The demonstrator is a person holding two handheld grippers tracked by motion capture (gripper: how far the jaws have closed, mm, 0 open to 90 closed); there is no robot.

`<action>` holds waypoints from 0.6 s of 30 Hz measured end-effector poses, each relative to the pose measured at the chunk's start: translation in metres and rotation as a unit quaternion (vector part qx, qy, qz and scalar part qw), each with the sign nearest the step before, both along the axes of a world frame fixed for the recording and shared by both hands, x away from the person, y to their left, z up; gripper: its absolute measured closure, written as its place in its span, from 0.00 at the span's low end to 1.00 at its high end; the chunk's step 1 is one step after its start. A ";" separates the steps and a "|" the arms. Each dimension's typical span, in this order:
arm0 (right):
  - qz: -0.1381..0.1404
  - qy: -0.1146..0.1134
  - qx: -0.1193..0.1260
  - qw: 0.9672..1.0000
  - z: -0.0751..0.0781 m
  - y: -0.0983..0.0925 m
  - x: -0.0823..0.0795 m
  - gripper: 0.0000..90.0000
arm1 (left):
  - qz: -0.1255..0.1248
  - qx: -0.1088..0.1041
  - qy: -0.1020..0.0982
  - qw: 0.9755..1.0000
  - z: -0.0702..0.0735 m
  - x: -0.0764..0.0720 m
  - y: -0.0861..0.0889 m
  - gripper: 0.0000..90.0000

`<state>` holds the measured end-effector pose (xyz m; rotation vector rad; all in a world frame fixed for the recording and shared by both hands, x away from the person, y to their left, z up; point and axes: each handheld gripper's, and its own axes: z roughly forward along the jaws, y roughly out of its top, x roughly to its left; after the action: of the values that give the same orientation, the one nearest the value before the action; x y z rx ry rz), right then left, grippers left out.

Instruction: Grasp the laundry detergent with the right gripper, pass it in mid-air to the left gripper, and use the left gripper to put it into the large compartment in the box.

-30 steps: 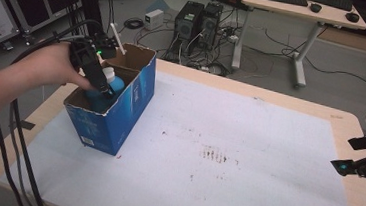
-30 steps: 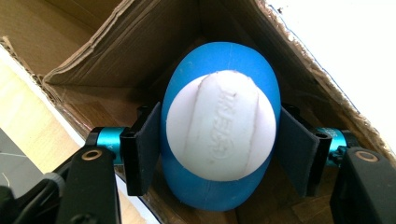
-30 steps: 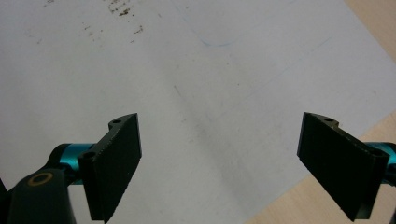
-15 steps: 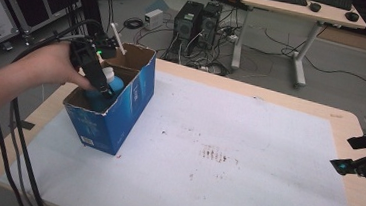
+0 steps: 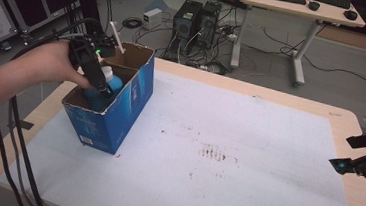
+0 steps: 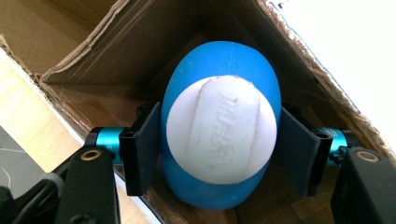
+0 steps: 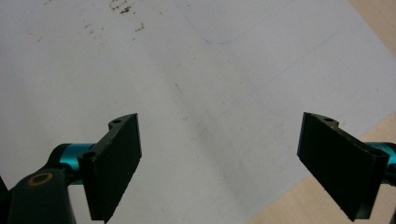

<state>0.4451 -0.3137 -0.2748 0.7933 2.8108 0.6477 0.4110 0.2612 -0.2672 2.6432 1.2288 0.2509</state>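
Hands were busy in different ways. Nearest, the right gripper [image 5: 361, 160] hung over the white paper sheet [image 5: 248, 139] on the wooden table [image 5: 350, 122], jaws wide apart and holding nothing. Farther off, the left gripper [image 5: 100, 78] squeezed the blue plastic bottle with a white cap [image 6: 219, 133] inside the blue cardboard box [image 5: 120, 112]. The grab looked done; lifting the bottle out looked left to do.
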 end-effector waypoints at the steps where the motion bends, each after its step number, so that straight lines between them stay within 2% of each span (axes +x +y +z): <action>1: 0.000 0.001 0.000 1.000 0.000 0.000 0.000 0.15 | 0.000 0.004 0.002 1.000 0.000 0.000 0.000 0.38; 10: 0.003 0.000 0.000 1.000 0.000 -0.001 -0.001 0.15 | -0.004 0.012 0.009 1.000 0.005 -0.003 0.001 0.26; 18: 0.005 -0.003 0.003 1.000 0.001 0.000 -0.003 0.15 | -0.018 0.021 0.007 1.000 0.020 -0.005 -0.001 0.23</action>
<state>0.4419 -0.3140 -0.2735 0.7760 2.8101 0.6592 0.4058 0.2606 -0.2469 2.7038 1.1909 0.2550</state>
